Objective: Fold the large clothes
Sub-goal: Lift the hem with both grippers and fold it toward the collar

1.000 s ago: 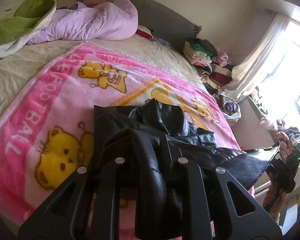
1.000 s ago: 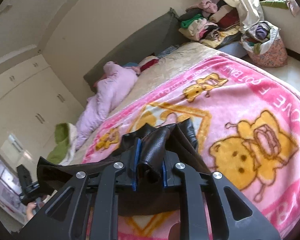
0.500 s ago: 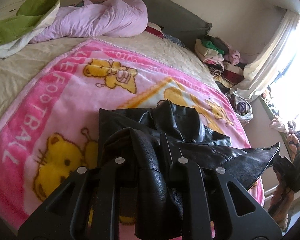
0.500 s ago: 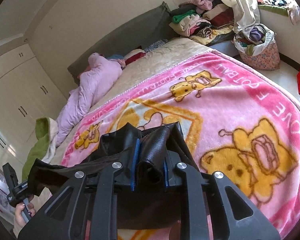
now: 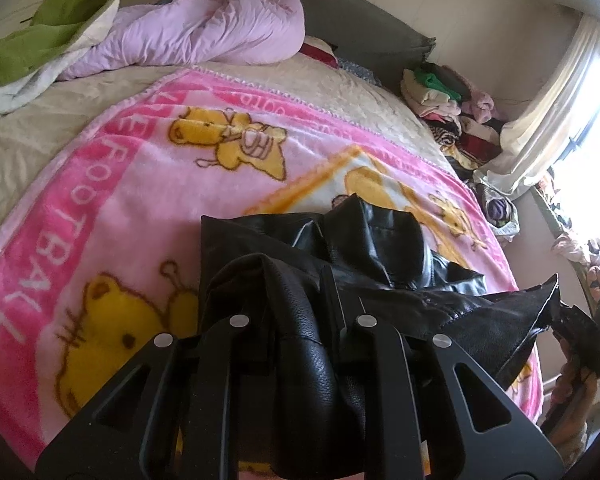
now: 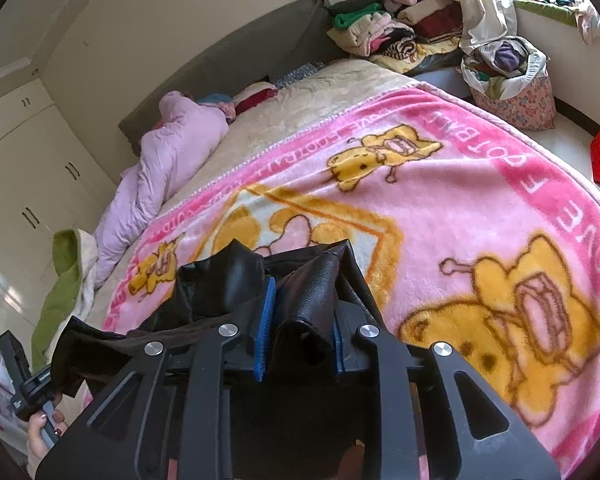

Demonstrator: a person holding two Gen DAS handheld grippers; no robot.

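Left wrist view has the left gripper (image 5: 296, 320) nearly closed, with a thick roll of the black leather jacket (image 5: 380, 248) pinched between its jaws at lower centre. The rest of the jacket lies crumpled on the pink cartoon blanket (image 5: 112, 184) just beyond the fingers, one flap stretching off to the lower right of the frame.

Right wrist view: the right gripper (image 6: 300, 320) has a folded wedge of the same leather between its blue pads (image 6: 265, 320). Its jaws have just been opening a bit, and honestly I can't tell whether the pads on the right side still press the leather or it's only sitting there, since that pad is mostly hidden.

What could go wrong: leather is stiff and slick, so if the right side lets go while the left is clamped, the jacket probably swings or slumps sideways and the fold goes crooked. The bunched collar area in the middle could also trap a sleeve underneath. The fuzzy blanket may drag the lower layer too.
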